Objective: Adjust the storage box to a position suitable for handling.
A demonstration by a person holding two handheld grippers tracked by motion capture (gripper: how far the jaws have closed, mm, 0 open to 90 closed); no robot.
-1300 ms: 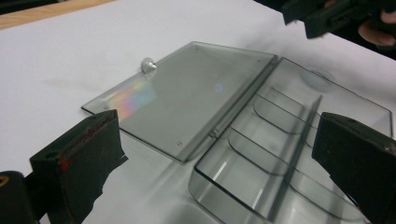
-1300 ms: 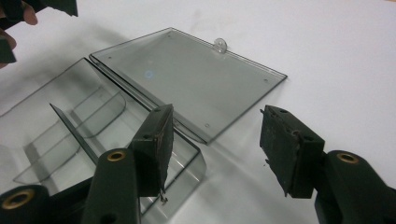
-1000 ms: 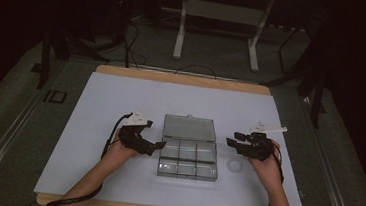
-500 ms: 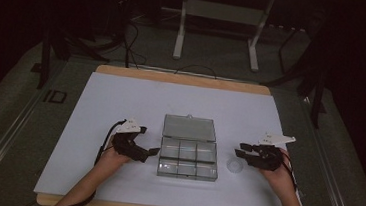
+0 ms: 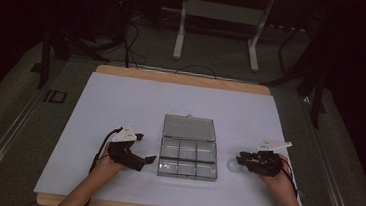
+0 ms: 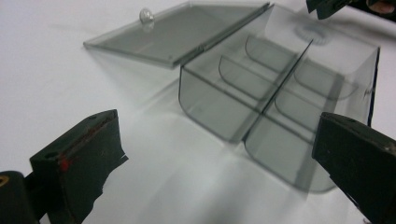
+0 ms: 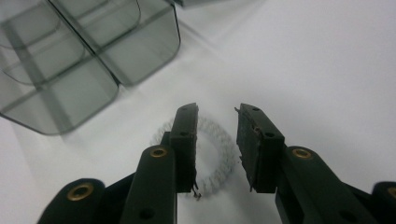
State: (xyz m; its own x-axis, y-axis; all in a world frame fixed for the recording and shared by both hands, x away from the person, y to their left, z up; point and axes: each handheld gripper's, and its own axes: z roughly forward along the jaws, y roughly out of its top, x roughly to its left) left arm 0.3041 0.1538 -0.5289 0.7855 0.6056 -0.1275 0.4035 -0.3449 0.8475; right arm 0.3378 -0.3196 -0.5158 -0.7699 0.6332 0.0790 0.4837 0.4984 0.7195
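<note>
Clear grey plastic makes the box (image 5: pixel 188 157), which sits in the middle of the white table (image 5: pixel 121 102), near the front edge. Its lid (image 5: pixel 189 127) lies open and flat behind it. The left tongs (image 5: pixel 147 159) are wide open beside the box and hold nothing. The right tongs (image 7: pixel 215 140) are partly open over a white ring (image 7: pixel 224 144) that lies flat, just right of the box.

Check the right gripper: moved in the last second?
Yes. The right gripper has come down toward the person's table edge, judged against the clear box, and now sits over the white ring, fingers apart.
</note>
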